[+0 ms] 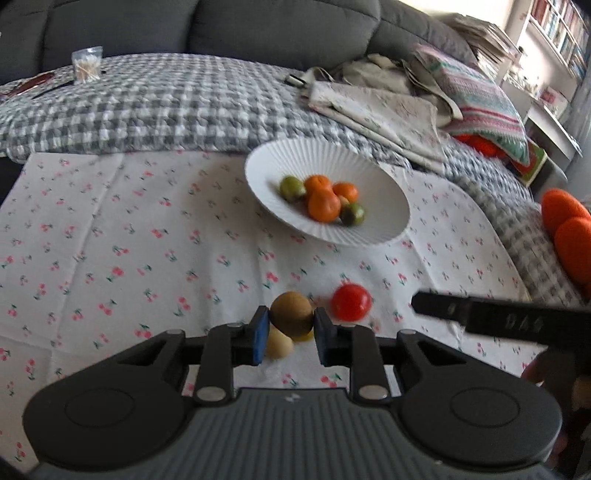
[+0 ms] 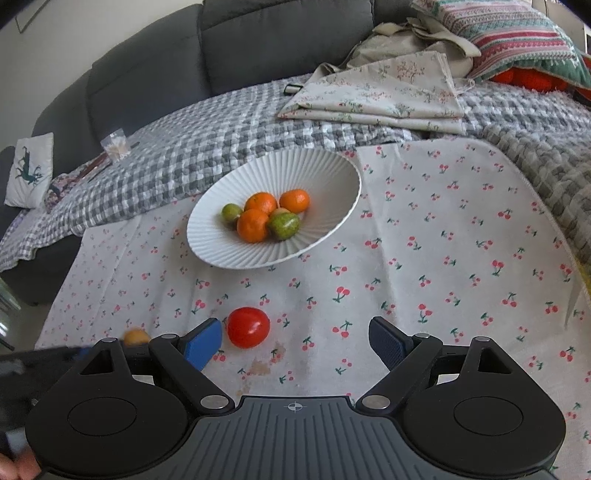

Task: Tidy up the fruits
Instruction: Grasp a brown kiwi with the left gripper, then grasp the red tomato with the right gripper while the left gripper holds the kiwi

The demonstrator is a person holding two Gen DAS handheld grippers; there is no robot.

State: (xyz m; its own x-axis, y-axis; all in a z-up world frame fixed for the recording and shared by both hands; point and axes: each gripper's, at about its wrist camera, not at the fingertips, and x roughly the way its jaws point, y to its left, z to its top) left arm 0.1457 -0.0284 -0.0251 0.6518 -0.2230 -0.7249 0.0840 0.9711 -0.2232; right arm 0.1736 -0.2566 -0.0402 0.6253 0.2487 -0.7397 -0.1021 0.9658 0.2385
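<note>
My left gripper [image 1: 290, 334] is shut on a brown kiwi [image 1: 290, 313], held just above the cherry-print cloth. A pale round fruit [image 1: 279, 345] and a bit of a yellow one [image 1: 304, 335] lie under it. A red tomato [image 1: 351, 302] lies just right of the kiwi; it also shows in the right wrist view [image 2: 248, 327]. My right gripper [image 2: 295, 347] is open and empty, with the tomato just past its left fingertip. A white ribbed bowl [image 1: 388, 218] [image 2: 325, 173] holds three oranges [image 2: 253, 225] and green fruits [image 2: 283, 226]. A small orange fruit [image 2: 136, 336] peeks at the left.
The cherry-print cloth [image 2: 443, 258] covers the work surface. Behind it lie a grey checked blanket [image 1: 166, 107], folded floral fabric [image 2: 380, 96], a striped pillow [image 2: 517, 40] and a grey sofa back [image 1: 221, 26]. A small clear bag [image 1: 87, 64] sits far left. Orange cushions [image 1: 572, 229] are at the right.
</note>
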